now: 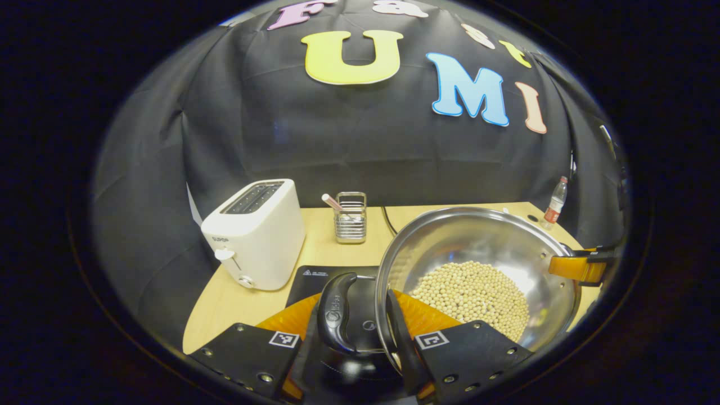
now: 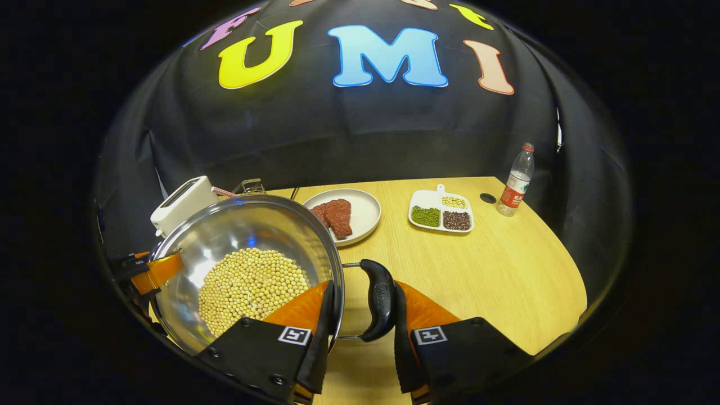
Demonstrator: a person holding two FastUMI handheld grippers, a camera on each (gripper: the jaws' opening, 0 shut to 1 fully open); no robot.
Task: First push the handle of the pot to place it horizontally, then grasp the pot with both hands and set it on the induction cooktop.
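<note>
A steel pot (image 1: 484, 236) holds a heap of pale soybeans (image 1: 472, 292). My left gripper (image 1: 351, 308) is shut on its black left handle (image 1: 336, 312), one finger outside the handle and the other just inside the rim. The black induction cooktop (image 1: 315, 277) lies right below that handle. In the right gripper view the pot (image 2: 247, 225) is at the left, and my right gripper (image 2: 363, 295) is shut on the opposite black handle (image 2: 381, 298) in the same way. Each gripper also appears across the pot: the right gripper (image 1: 579, 267) and the left gripper (image 2: 152, 271). Whether the pot rests on the cooktop is hidden.
A white toaster (image 1: 256, 233) and a wire utensil holder (image 1: 350, 217) stand behind the cooktop. To the pot's right are a plate of red meat (image 2: 346, 216), a divided dish of beans (image 2: 441, 211) and a water bottle (image 2: 516, 180). Bare wooden table (image 2: 495, 270) stretches to the right.
</note>
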